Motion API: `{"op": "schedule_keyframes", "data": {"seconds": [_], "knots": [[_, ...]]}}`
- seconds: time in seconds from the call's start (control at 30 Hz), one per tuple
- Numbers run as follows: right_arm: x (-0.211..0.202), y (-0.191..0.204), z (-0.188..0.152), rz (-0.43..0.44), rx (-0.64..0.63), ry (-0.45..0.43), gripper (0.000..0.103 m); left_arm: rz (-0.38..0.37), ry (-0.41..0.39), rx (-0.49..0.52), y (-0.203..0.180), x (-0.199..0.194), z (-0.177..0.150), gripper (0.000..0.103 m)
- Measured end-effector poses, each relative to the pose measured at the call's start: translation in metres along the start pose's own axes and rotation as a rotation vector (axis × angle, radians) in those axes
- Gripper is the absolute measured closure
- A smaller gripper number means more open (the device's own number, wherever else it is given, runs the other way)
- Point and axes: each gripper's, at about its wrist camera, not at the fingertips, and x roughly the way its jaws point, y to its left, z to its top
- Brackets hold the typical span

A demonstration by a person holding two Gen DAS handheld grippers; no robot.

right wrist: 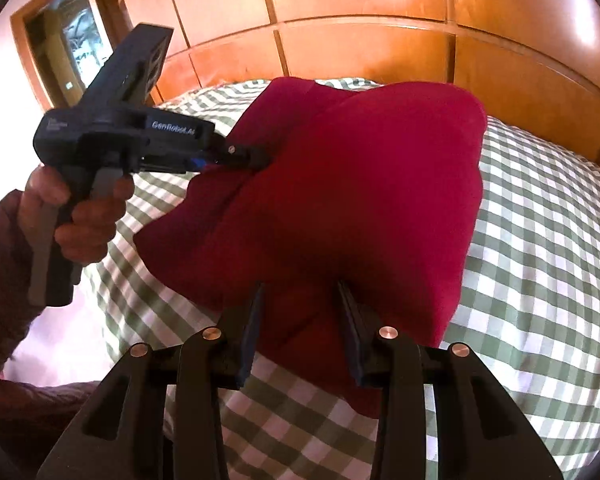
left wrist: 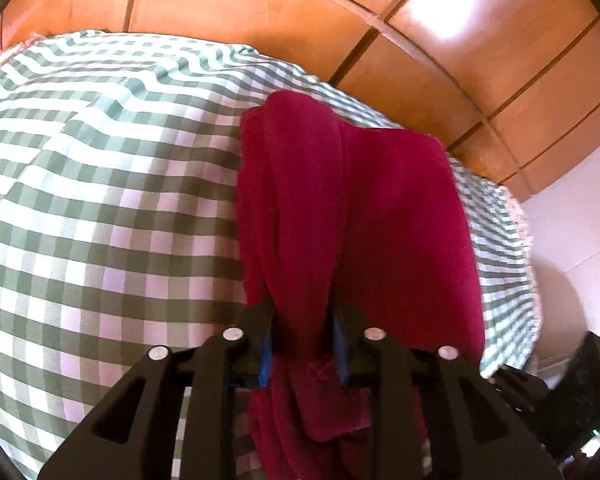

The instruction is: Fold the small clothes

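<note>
Left tool (left wrist: 302, 308): nearest the lens in the left wrist view; black fingers with blue pads pinched on a bunched fold of the cloth; fabric is seen between the pads and hanging below them.
Right tool (right wrist: 300, 292): nearest the lens in the right wrist view; cloth is clamped between its blue pads, fingers set partly apart by the thick fold.
Cloth (right wrist: 340, 184): dark red, small garment, kind cannot be told; held up at two points by both tools, its far part draped down onto the bed; bulged and creased between the grips.
Cloth, left view (left wrist: 352, 208): seen as a long hanging fold running away from the tool toward the headboard.
Bed (left wrist: 100, 200): covered by a green and white checked sheet, lying under the cloth.
Headboard (right wrist: 360, 8): glossy orange-brown wooden panels behind the bed.
Left tool, seen from right view (right wrist: 256, 158): tip buried in the cloth's left edge.
Hand (right wrist: 80, 220): wrapped around the left tool's grip, a reddish sleeve (right wrist: 0, 264) behind it.
Window (right wrist: 76, 36): wood-framed, far left, blurred.
</note>
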Motion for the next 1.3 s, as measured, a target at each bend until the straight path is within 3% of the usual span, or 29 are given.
{"op": "schedule_keyframes", "data": {"seconds": [0.1,0.17,0.3,0.4,0.47,0.63,0.77,0.83,0.9,1.0,1.07,1.2,1.3], "knots": [[-0.006,0.004,0.0,0.025,-0.024,0.02,0.067,0.065,-0.028,0.034,-0.011,-0.008,-0.001,0.066],[-0.014,-0.004,0.001,0.077,-0.016,0.033,0.059,0.112,-0.073,0.042,-0.014,-0.02,-0.001,0.065],[-0.038,-0.031,0.015,0.113,0.063,-0.015,0.059,0.108,-0.194,0.071,-0.024,-0.054,-0.012,0.069],[-0.042,-0.053,0.031,0.098,0.155,-0.062,0.059,0.089,-0.225,0.113,-0.038,-0.064,-0.028,0.07],[-0.039,-0.063,0.043,0.048,0.177,-0.082,0.059,0.067,-0.207,0.131,-0.041,-0.058,-0.037,0.072],[-0.009,-0.079,0.084,-0.052,0.192,-0.078,0.059,0.121,-0.146,0.126,-0.032,-0.028,-0.05,0.074],[0.032,-0.081,0.107,-0.137,0.151,-0.013,0.058,0.143,-0.151,0.098,-0.021,-0.02,-0.052,0.072],[0.064,-0.085,0.107,-0.185,0.137,0.066,0.052,0.167,-0.152,0.085,-0.018,-0.016,-0.049,0.072],[0.078,-0.089,0.102,-0.199,0.134,0.065,0.048,0.172,-0.155,0.061,-0.018,-0.017,-0.051,0.072],[0.072,-0.093,0.099,-0.182,0.165,0.042,0.048,0.199,-0.161,0.058,-0.021,-0.021,-0.054,0.068],[0.064,-0.089,0.098,-0.213,0.142,0.024,0.04,0.215,-0.161,0.057,-0.024,-0.025,-0.059,0.066],[0.036,-0.078,0.089,-0.231,0.122,-0.027,0.04,0.241,-0.176,0.051,-0.029,-0.032,-0.066,0.065],[0.015,-0.062,0.076,-0.199,0.07,-0.045,0.04,0.264,-0.185,0.066,-0.034,-0.035,-0.07,0.063]]}}
